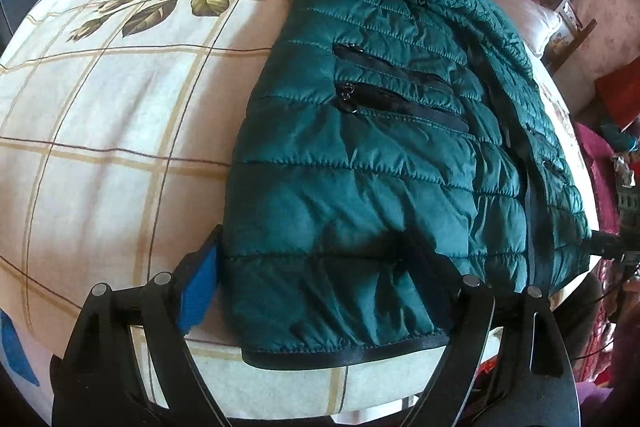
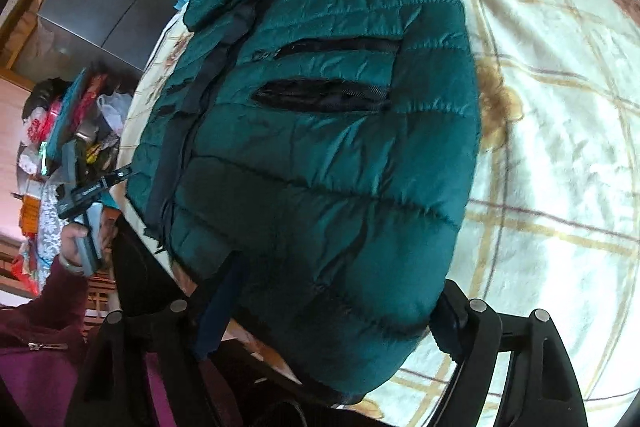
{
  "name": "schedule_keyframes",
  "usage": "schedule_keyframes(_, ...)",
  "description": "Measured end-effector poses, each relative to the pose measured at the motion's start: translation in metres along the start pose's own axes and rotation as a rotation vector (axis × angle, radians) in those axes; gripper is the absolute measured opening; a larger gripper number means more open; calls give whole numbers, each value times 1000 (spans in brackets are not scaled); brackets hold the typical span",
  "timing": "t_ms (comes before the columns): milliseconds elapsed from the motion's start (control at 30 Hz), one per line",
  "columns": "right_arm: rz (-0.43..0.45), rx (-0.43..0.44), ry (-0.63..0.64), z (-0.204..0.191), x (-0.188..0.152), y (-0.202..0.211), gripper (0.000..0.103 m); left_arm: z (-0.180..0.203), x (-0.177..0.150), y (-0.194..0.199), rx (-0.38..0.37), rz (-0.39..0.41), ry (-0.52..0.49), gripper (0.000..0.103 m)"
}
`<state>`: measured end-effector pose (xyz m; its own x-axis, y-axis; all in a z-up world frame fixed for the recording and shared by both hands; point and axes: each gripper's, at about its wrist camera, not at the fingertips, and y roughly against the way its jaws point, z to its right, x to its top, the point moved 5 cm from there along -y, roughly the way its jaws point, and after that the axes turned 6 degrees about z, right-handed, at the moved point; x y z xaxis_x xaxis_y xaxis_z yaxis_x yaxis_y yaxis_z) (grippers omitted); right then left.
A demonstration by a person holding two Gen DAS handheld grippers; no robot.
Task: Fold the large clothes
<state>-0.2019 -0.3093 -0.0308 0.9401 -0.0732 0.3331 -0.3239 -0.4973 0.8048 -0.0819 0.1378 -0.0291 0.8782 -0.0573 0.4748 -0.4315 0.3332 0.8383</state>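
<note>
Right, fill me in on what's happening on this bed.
A person is folding a green puffer jacket with a handheld gripper in each hand. The jacket lies front-up on a floral checked sheet, zip pockets showing, sides apparently already folded in. Both grippers are at the hem end with jaws spread wide: the left gripper straddles one hem corner, the right gripper the other. Neither has closed on the fabric.
</note>
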Motion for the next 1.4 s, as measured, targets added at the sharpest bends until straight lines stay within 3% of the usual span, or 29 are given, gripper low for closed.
schedule_keyframes(67, 13, 4, 11, -3, 0, 0, 63, 3, 0, -1, 0, -12, -17, 85)
schedule_keyframes(133, 36, 14, 12, -4, 3, 3, 42, 4, 1, 0, -17, -15, -20, 69)
schedule_keyframes(167, 46, 20, 6, -3, 5, 5, 39, 4, 2, 1, -22, -14, -16, 64)
schedule_keyframes(233, 72, 42, -9, -3, 8, 10, 28, 1, 2, 4, -24, -6, -16, 41)
schedule_keyframes(400, 164, 113, -4, -14, 24, 30, 19, 4, 6, 19, -33, 50, -47, 17)
schedule_keyframes(633, 338, 197, -3, -32, 74, 69, 17, 14, 53, 65, -77, 239, -34, 13)
schedule_keyframes(900, 531, 177, -81, -21, 157, 94, 17, 16, 153, 93, -108, 421, 50, 13)
schedule_keyframes(1067, 583, 144, -109, -7, 212, 97, 17, 19, 220, 78, -45, 526, 63, 13)
schedule_keyframes(1100, 590, 130, -120, -5, 225, 95, 17, 18, 231, 78, -32, 549, 68, 7)
schedule_keyframes(1167, 590, 106, -132, 0, 245, 90, 17, 17, 260, 76, -3, 590, 78, 6)
schedule_keyframes(1300, 588, 82, -171, 7, 283, 80, 17, 7, 300, 53, -11, 563, 149, 6)
schedule_keyframes(1400, 603, 73, -193, 10, 302, 74, 17, 9, 309, 34, -1, 528, 113, 6)
